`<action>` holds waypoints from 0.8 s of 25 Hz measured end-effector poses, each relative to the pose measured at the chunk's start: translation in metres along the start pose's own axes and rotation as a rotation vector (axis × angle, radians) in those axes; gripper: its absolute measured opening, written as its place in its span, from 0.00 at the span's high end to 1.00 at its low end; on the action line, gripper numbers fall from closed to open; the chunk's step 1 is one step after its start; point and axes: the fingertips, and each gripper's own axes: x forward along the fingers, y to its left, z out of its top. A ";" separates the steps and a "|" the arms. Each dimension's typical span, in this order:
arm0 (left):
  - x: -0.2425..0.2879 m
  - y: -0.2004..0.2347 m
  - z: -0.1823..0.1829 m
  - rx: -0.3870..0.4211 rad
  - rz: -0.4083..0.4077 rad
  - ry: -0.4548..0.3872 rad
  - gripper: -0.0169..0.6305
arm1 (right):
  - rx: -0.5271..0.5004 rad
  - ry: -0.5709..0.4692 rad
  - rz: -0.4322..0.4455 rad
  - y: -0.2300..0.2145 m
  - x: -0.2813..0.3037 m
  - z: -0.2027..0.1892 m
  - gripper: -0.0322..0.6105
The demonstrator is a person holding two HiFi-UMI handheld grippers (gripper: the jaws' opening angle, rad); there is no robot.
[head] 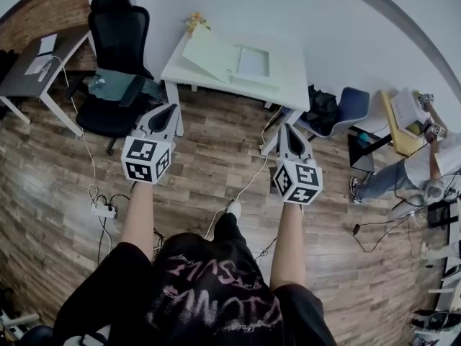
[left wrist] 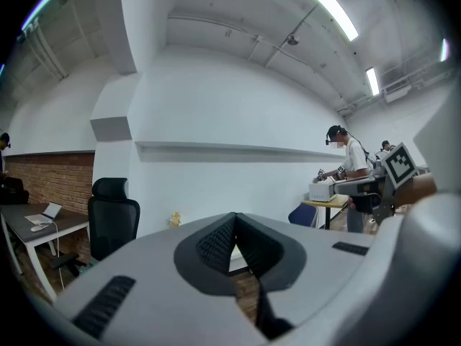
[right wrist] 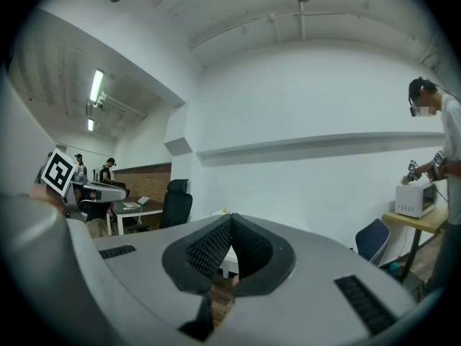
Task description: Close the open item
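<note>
A pale laptop (head: 223, 60) lies open on the white table (head: 288, 85) at the top of the head view, its lid tilted up on the left side. Both grippers are held out level over the wooden floor, short of the table and apart from it. My left gripper (head: 171, 109) is shut, and its jaws meet with nothing between them (left wrist: 235, 218). My right gripper (head: 288, 128) is shut too, and it is also empty (right wrist: 230, 222). In both gripper views the jaws hide most of the table.
A black office chair (head: 115, 56) stands left of the table, beside a dark desk (head: 36, 63). A blue chair (head: 346, 110) and a person (head: 410, 171) at a yellow table are on the right. A power strip (head: 103, 209) and cables lie on the floor. A small yellow figure (head: 194, 21) stands on the table's far corner.
</note>
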 end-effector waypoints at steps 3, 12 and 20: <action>0.012 0.003 -0.002 0.000 -0.003 0.004 0.98 | 0.004 0.003 -0.005 -0.007 0.013 -0.002 0.94; 0.062 0.009 -0.004 -0.034 0.000 0.015 0.97 | 0.046 0.009 0.022 -0.037 0.060 -0.005 0.94; 0.127 0.018 -0.010 -0.013 0.011 0.057 0.98 | 0.020 0.034 0.050 -0.071 0.119 -0.010 0.94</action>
